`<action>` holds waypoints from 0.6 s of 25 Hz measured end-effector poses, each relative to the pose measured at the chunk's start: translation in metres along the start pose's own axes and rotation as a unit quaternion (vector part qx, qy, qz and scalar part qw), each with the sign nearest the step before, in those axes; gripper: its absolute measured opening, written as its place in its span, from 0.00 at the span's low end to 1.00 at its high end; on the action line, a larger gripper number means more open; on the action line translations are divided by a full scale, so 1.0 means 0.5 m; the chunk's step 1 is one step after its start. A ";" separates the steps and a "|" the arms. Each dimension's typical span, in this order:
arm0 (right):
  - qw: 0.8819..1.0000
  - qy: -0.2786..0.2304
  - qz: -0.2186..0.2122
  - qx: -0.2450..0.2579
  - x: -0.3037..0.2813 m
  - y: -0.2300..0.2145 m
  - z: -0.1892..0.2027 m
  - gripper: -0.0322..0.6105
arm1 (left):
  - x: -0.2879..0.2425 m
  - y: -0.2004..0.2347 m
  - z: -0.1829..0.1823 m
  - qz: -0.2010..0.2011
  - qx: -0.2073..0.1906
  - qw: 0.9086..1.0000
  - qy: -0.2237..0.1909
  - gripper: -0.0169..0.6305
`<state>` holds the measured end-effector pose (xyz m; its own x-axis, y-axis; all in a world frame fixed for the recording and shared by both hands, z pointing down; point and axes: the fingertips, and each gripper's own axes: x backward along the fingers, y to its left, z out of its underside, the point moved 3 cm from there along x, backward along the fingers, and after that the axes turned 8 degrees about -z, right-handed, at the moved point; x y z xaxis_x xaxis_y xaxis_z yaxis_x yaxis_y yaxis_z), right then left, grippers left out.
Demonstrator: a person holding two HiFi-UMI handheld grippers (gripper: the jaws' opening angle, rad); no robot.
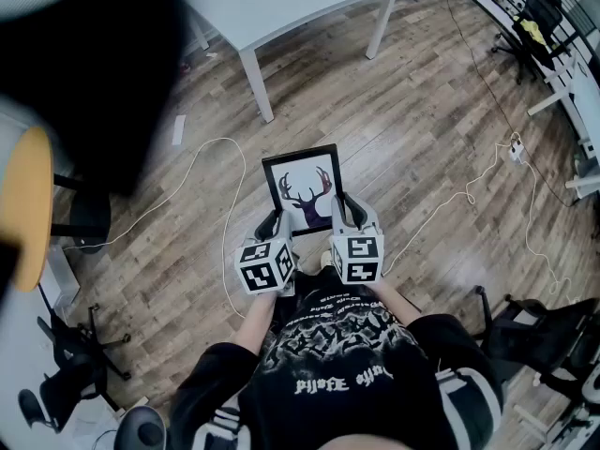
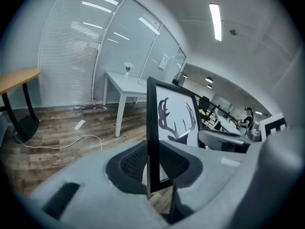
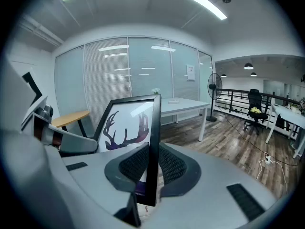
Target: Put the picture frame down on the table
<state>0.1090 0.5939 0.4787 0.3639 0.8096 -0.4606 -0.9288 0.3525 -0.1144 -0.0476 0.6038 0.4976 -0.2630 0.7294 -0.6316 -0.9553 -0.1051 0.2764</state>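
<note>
picture frame [image 1: 302, 192]: black, antler print. you hold it in the air over the wood floor, well short of the white table [image 1: 281, 3] ahead. stiff, thin, likely light. the front looks glazed, though glare makes that uncertain, so treat it as fragile. hold: your left gripper [image 1: 272, 225] clamps its left rail and your right gripper [image 1: 345, 212] its right rail, both near the bottom corners.

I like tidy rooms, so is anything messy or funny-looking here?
Nothing looks broken. The picture frame is up in the air, pinched low on its sides by the left gripper and right gripper, not resting on the white table. A loose white cable snakes across the wooden floor.
</note>
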 end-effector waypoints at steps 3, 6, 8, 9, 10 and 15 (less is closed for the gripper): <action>1.000 -0.002 0.000 0.009 -0.011 0.010 -0.007 0.15 | -0.003 0.014 -0.003 0.001 0.004 1.000 -0.003 0.15; 1.000 -0.007 0.001 0.008 -0.019 0.032 -0.013 0.15 | 0.002 0.036 -0.009 0.005 0.005 1.000 -0.007 0.15; 1.000 -0.011 0.003 0.003 -0.022 0.045 -0.015 0.15 | 0.007 0.050 -0.013 0.010 0.002 1.000 -0.010 0.16; 1.000 -0.010 0.004 0.001 -0.025 0.051 -0.015 0.15 | 0.008 0.056 -0.015 0.012 -0.001 1.000 -0.011 0.16; 1.000 -0.009 0.005 0.000 -0.027 0.057 -0.014 0.15 | 0.010 0.062 -0.016 0.012 -0.004 1.000 -0.012 0.16; 1.000 -0.001 0.007 -0.007 -0.054 0.091 -0.010 0.15 | 0.011 0.103 -0.026 0.012 -0.017 1.000 -0.012 0.16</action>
<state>0.0567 0.5856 0.4818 0.3508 0.8154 -0.4605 -0.9348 0.3343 -0.1200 -0.1000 0.5935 0.4992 -0.2820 0.7429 -0.6071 -0.9532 -0.1454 0.2649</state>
